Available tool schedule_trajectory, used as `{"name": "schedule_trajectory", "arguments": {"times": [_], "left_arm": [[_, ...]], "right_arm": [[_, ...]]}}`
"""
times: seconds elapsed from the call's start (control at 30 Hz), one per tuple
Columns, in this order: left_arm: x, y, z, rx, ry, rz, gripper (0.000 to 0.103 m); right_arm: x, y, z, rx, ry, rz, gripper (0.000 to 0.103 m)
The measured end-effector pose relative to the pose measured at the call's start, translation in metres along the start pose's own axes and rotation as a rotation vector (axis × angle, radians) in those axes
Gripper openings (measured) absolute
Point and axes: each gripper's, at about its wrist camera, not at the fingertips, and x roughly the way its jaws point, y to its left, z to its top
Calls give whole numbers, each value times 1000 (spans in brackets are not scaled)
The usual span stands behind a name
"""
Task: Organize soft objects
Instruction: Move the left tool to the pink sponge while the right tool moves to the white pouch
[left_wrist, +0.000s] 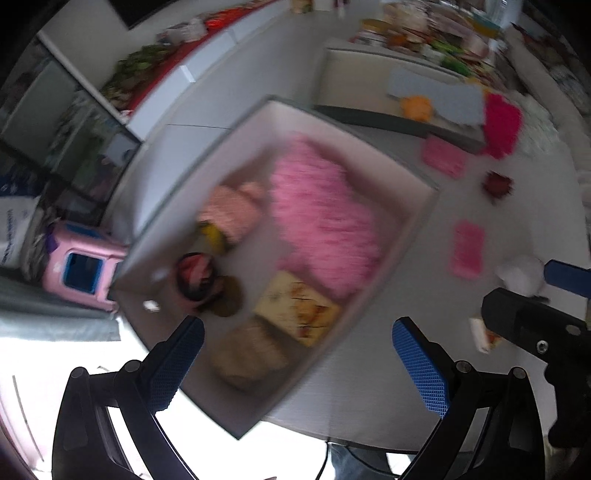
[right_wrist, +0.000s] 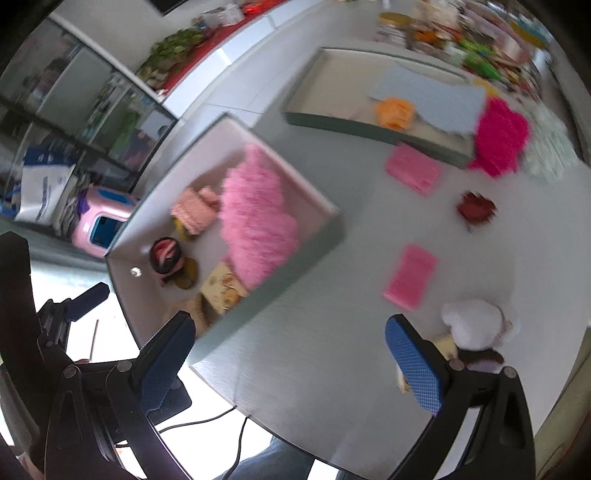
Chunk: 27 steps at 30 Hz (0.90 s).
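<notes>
A grey box (left_wrist: 413, 236) (right_wrist: 325, 236) on the metal table holds a fluffy pink cloth (left_wrist: 321, 214) (right_wrist: 258, 225), a peach knit item (left_wrist: 232, 214) (right_wrist: 195, 210), a red-and-black item (left_wrist: 195, 275) (right_wrist: 166, 254) and a printed cloth (left_wrist: 295, 308) (right_wrist: 221, 290). My left gripper (left_wrist: 299, 365) is open and empty above the box's near corner. My right gripper (right_wrist: 291, 365) is open and empty over bare table, right of the box. A white plush (right_wrist: 476, 325) (left_wrist: 521, 275) lies beside its right finger. Both views are blurred.
Two pink sponges (right_wrist: 410, 277) (right_wrist: 413, 170), a dark red item (right_wrist: 476, 208) and a magenta cloth (right_wrist: 500, 136) lie on the table. A second tray (right_wrist: 332, 122) at the back holds an orange item (right_wrist: 395, 110) and a blue-grey cloth (right_wrist: 432, 99). The table edge is near.
</notes>
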Motion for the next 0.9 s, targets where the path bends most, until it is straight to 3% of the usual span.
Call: {"name": "schedule_trajectory", "arguments": {"times": [0.33, 0.63, 0.77, 0.9], "left_arm": [[26, -99, 12, 150, 70, -67, 102], [74, -155, 41, 148, 135, -88, 102], [94, -170, 54, 132, 142, -62, 102], [111, -178, 62, 126, 147, -37, 102]], "right_arm": [[-7, -129, -46, 277, 18, -81, 103], [-3, -212, -81, 467, 48, -121, 103], [2, -226, -84, 464, 57, -123, 103], [9, -222, -72, 310, 63, -145, 103]]}}
